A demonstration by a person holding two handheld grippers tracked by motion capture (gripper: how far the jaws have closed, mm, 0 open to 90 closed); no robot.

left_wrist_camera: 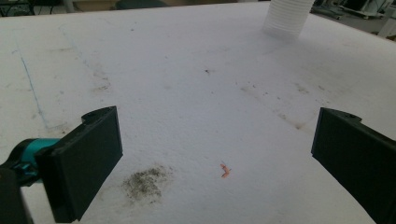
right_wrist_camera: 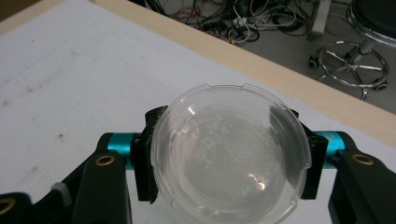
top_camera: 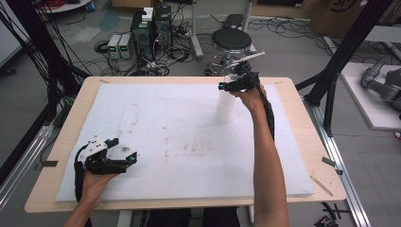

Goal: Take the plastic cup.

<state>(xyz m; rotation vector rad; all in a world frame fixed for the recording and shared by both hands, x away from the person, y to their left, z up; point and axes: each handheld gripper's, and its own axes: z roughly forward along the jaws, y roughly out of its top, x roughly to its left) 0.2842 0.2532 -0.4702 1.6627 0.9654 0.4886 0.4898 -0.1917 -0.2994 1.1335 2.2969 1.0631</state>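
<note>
A tall stack of clear plastic cups [top_camera: 226,108] stands on the white foam board [top_camera: 165,118] toward the far right; the left gripper view has it at the top right [left_wrist_camera: 287,16]. My right gripper [top_camera: 235,85] is at the top of that stack, shut on the uppermost cup [right_wrist_camera: 233,163], its black pads [right_wrist_camera: 144,158] pressing the cup's sides. I cannot tell whether this cup is clear of the stack. My left gripper [top_camera: 124,152] lies low over the board's near left, jaws wide open [left_wrist_camera: 217,128] and holding nothing.
The foam board covers most of a wooden table [top_camera: 302,123]. A dark smudge [left_wrist_camera: 145,182] and a small orange scrap [left_wrist_camera: 225,171] lie on the board between the left jaws. Beyond the far edge stand a stool [top_camera: 231,41], cables and electronics boxes [top_camera: 151,30].
</note>
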